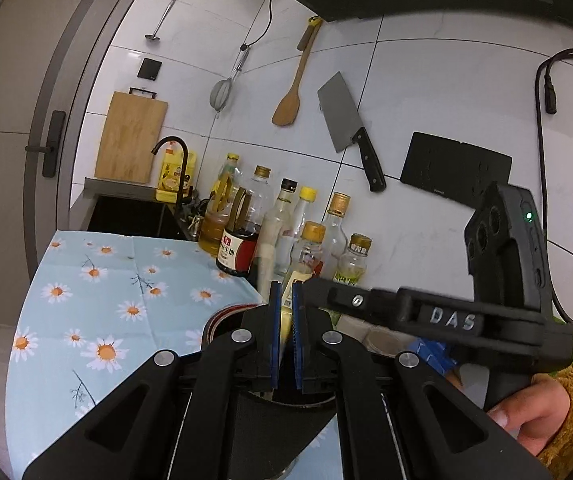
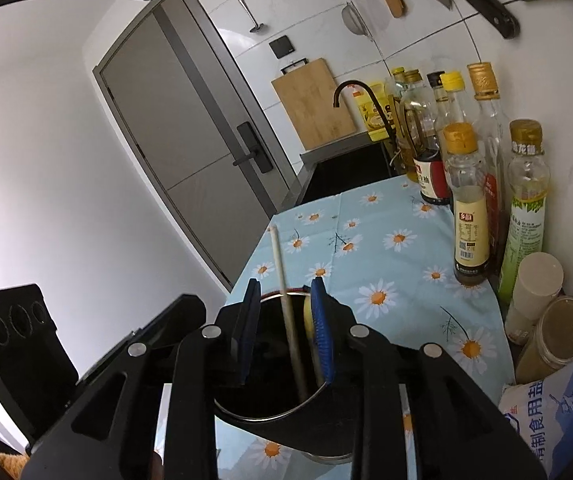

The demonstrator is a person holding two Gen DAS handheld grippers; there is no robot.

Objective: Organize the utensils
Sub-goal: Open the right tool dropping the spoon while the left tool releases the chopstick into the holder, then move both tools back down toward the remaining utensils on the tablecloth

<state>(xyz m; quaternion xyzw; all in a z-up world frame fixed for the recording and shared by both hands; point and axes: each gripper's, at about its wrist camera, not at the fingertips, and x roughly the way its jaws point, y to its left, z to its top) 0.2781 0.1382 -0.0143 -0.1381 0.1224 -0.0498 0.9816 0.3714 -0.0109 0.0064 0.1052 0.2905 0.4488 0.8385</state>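
A steel utensil holder stands on the daisy-print cloth. A pale chopstick leans upright in it, next to a yellow-tipped utensil. My right gripper hovers over the holder's mouth, open. The chopstick passes between its blue pads without touching them. My left gripper is above the same holder with its pads nearly together. A pale yellow sliver shows in the slit; whether it is gripped I cannot tell. One of the right gripper's fingers crosses just in front of the left tips.
Several oil and sauce bottles line the wall, with jars and a salt bag nearer. A cleaver, wooden spatula and strainer hang on the tiles. The sink lies beyond the cloth. A hand holds the right gripper.
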